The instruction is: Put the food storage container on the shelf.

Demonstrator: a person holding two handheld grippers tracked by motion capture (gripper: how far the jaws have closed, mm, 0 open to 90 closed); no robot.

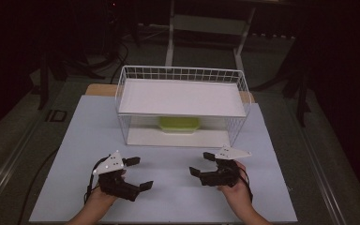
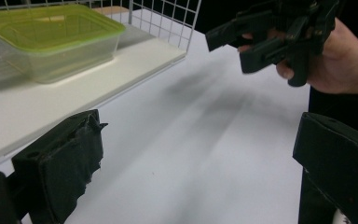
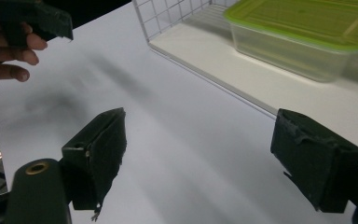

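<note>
A dark room with dim frames and cables filled the top and sides of the high view. Below it, a pale table (image 1: pixel 168 187) took up the middle and bottom of the frame. At upper centre on the table stood a white wire rack (image 1: pixel 183 75) with two flat shelves. On its lower shelf, under the upper one, sat a clear box with a green lid (image 1: pixel 179 123), free of both tools. The rack's front wires and upper shelf partly screened the box from above; from the gripper views its open side left the box plain to see.

At lower left the left gripper (image 1: pixel 138 173) rested near the table's front edge, its jaws spread wide with nothing between them. At lower right the right gripper (image 1: pixel 200 164) did likewise, jaws apart and empty, well short of the rack.
</note>
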